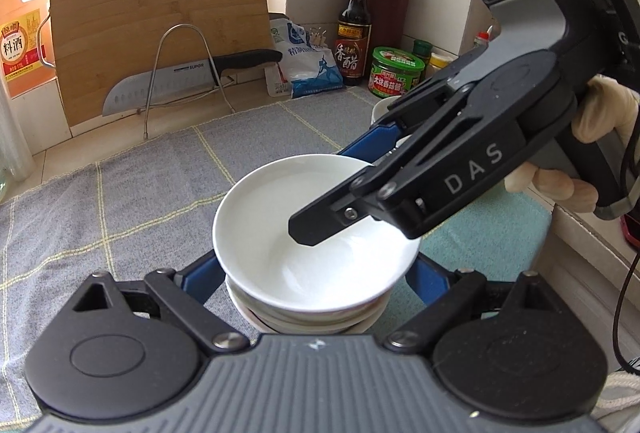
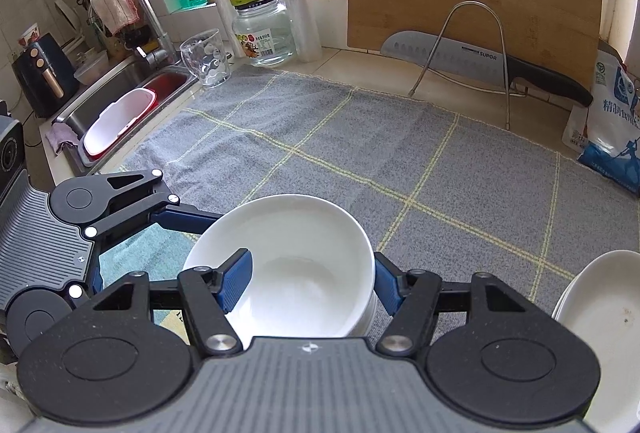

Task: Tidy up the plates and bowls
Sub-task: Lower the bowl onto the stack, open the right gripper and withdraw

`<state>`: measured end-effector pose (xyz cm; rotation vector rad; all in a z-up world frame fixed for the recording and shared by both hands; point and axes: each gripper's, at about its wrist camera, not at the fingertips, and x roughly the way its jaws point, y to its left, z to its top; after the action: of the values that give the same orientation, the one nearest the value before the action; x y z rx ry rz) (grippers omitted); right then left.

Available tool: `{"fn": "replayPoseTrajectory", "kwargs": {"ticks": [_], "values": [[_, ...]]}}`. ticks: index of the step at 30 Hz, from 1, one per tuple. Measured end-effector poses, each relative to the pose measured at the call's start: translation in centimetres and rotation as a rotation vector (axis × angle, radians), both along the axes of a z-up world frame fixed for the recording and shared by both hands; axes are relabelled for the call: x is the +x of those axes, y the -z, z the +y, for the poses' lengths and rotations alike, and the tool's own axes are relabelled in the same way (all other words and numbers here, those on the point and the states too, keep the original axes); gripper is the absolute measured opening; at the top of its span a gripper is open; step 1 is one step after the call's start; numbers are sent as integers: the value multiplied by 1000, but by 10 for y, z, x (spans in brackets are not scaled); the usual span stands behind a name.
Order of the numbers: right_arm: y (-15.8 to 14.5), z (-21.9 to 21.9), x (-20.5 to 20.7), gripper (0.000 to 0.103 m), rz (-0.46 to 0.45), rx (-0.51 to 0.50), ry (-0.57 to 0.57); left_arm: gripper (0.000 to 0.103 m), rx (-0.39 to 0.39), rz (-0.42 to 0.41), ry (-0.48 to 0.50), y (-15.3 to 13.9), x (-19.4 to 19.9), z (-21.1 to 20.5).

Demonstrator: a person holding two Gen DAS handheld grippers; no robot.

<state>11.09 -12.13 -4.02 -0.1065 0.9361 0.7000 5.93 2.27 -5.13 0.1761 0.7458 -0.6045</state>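
A stack of white bowls [image 1: 316, 257] stands on the grey checked cloth [image 1: 140, 193]. The top bowl [image 2: 296, 265] is white and empty. My left gripper [image 1: 316, 273] is open, its blue fingers on either side of the stack below the top bowl. My right gripper [image 2: 312, 285] reaches in from the right and straddles the top bowl's near rim, one finger [image 2: 236, 281] inside the bowl and one outside; the jaws stand apart. It also shows in the left wrist view [image 1: 344, 193]. White plates [image 2: 600, 317] lie at the right.
A bamboo cutting board [image 1: 160, 29] and a knife [image 1: 180, 81] on a wire rack stand at the back. Bottles and jars [image 1: 356, 33], a salt bag [image 1: 304, 61] and a knife block stand back right. A sink [image 2: 120, 101], glass [image 2: 206, 57] and jar are left.
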Motion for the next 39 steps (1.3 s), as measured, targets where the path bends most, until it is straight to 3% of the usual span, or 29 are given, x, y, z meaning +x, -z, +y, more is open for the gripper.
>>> {"fn": "replayPoseTrajectory", "kwargs": {"ticks": [22, 28, 39], "values": [[10, 0, 3, 70, 4, 3, 3, 96, 43, 12, 12, 2, 5, -6], [12, 1, -1, 86, -2, 8, -11, 97, 37, 20, 21, 1, 5, -3], [7, -29, -10, 89, -23, 26, 74, 99, 39, 38, 40, -5, -8, 11]]}}
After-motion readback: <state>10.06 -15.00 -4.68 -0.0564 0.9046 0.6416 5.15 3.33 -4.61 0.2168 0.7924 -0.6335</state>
